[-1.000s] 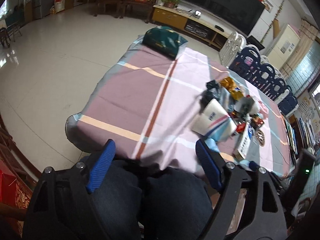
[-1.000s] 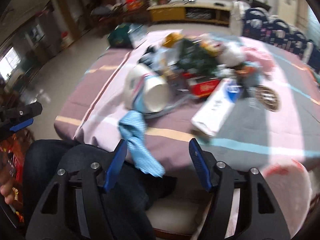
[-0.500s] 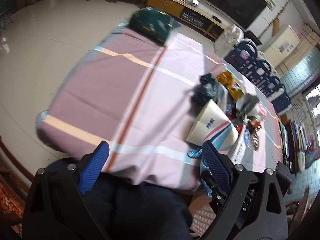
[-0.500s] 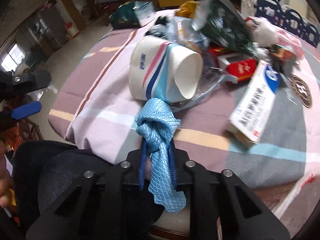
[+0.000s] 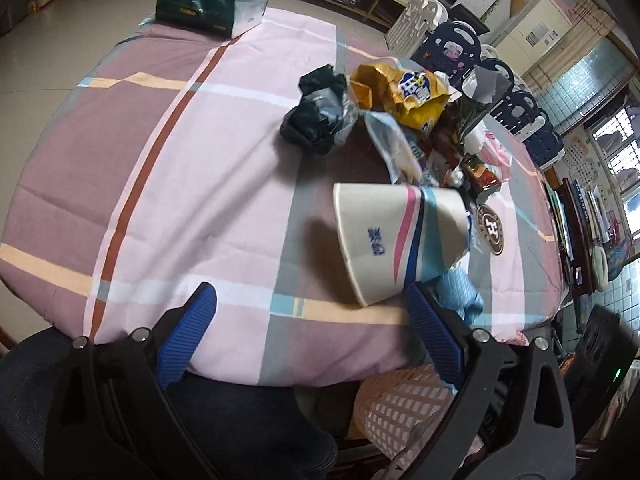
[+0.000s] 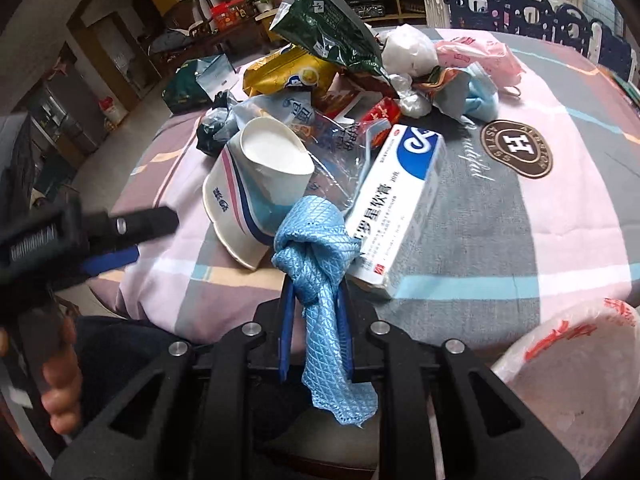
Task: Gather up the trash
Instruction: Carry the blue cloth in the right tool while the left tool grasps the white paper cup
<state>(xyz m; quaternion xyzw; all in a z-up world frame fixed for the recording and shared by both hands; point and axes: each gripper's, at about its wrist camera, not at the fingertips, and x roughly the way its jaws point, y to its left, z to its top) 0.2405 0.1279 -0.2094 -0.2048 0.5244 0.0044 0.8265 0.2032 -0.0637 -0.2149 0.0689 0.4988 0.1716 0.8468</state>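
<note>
Right gripper (image 6: 316,300) clenched on a knotted light-blue cloth (image 6: 316,248), at the lower centre of the right wrist view. Cloth's long axis roughly vertical in that frame: knot at the top, just past the blue pads, loose tail hanging down between the black fingers toward the lower edge. Woven diamond texture, slightly glossy, edge frayed at the tail's tip. Knot lying against the near end of a white-and-blue medicine box (image 6: 400,208) to its right and touching the side of a tipped paper cup (image 6: 260,184) to its left. Cup on its side, open mouth toward the upper right of the frame, base toward the lower left; white with pink, dark blue and pale blue stripes. Behind, a heap of wrappers: yellow snack bag (image 6: 280,72), dark green foil bag (image 6: 332,24), pink plastic bag (image 6: 480,56), all on a pink, mauve and grey checked tablecloth (image 6: 520,248). Left gripper (image 5: 312,320) released, 2 blue pads spread wide at the lower part of the left wrist view, nothing between them but tablecloth; cup just above the right pad, cloth peeking out beside it at the right. Pink mesh basket (image 5: 400,408) under the table edge, lower right.
</note>
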